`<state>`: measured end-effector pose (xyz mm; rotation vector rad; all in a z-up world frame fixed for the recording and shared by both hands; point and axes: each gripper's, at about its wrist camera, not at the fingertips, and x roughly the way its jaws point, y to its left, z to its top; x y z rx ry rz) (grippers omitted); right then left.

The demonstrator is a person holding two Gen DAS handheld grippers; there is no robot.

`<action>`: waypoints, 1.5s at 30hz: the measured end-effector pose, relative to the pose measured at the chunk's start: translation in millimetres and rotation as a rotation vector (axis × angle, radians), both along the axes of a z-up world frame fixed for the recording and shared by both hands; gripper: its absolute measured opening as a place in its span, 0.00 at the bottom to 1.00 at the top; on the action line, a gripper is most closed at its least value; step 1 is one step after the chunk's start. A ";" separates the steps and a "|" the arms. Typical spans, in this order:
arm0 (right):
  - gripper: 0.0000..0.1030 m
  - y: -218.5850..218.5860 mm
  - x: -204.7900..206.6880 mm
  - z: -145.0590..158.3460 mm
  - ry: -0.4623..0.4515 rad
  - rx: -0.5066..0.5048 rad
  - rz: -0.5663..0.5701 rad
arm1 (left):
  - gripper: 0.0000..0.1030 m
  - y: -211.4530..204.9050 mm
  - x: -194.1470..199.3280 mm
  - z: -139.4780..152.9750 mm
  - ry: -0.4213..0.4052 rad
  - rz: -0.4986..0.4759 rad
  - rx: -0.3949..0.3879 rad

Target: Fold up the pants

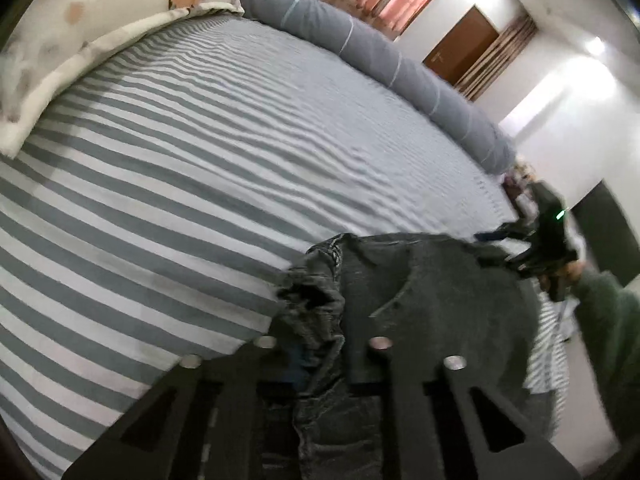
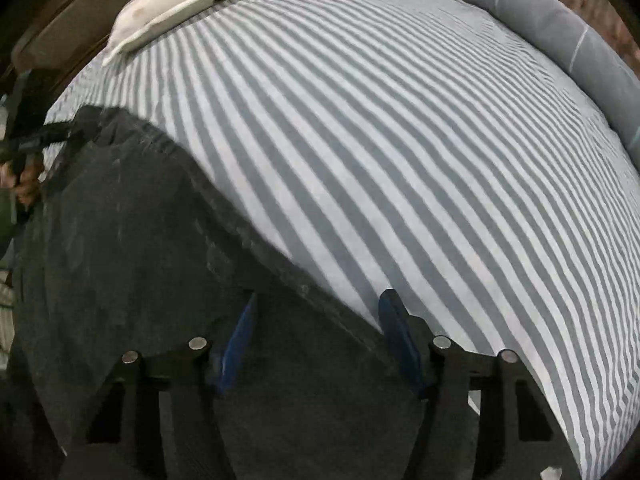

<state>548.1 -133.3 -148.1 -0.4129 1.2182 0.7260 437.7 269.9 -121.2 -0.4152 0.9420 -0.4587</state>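
Dark grey jeans [image 1: 424, 280] lie on the near part of a striped bed. In the left wrist view my left gripper [image 1: 320, 360] is shut on a bunched fold of the denim, which hides its fingertips. The right wrist view shows the jeans [image 2: 120, 240] spread flat, and my left gripper [image 2: 40, 136] pinches their far left corner. My right gripper [image 2: 320, 320] points down over the jeans' right edge. Its blue pads [image 2: 400, 336] stand apart with the denim edge lying between them, not pressed. From the left wrist view my right gripper [image 1: 536, 248] shows blurred at the far end of the jeans.
The grey-and-white striped sheet [image 2: 400, 140] covers the bed. A floral pillow [image 1: 80, 40] lies at the far left and a long grey bolster [image 1: 360, 48] runs along the far side. A green sleeve [image 1: 608, 320] reaches in at the right. A brown door [image 1: 460, 44] is beyond.
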 end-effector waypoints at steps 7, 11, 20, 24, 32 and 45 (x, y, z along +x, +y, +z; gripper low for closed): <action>0.10 -3.9 -11.4 1.9 -0.022 0.006 0.017 | 0.10 -8.5 -16.6 26.6 -0.088 -0.021 0.038; 0.05 -8.6 -37.4 22.0 -0.156 -0.038 0.021 | 0.10 -6.5 -21.0 31.8 -0.105 -0.008 0.027; 0.29 -16.3 -15.3 9.3 -0.058 -0.085 0.058 | 0.10 1.2 -15.4 25.4 -0.087 0.026 0.025; 0.44 -35.6 4.0 4.2 0.014 -0.079 0.055 | 0.10 4.3 -22.5 29.8 -0.119 0.020 0.009; 0.11 -53.4 11.3 6.6 0.077 -0.029 0.050 | 0.10 7.5 -28.3 28.3 -0.137 0.054 -0.034; 0.03 -43.6 -98.7 87.5 -0.336 -0.157 -0.197 | 0.10 -14.3 -52.6 78.0 -0.184 0.052 0.098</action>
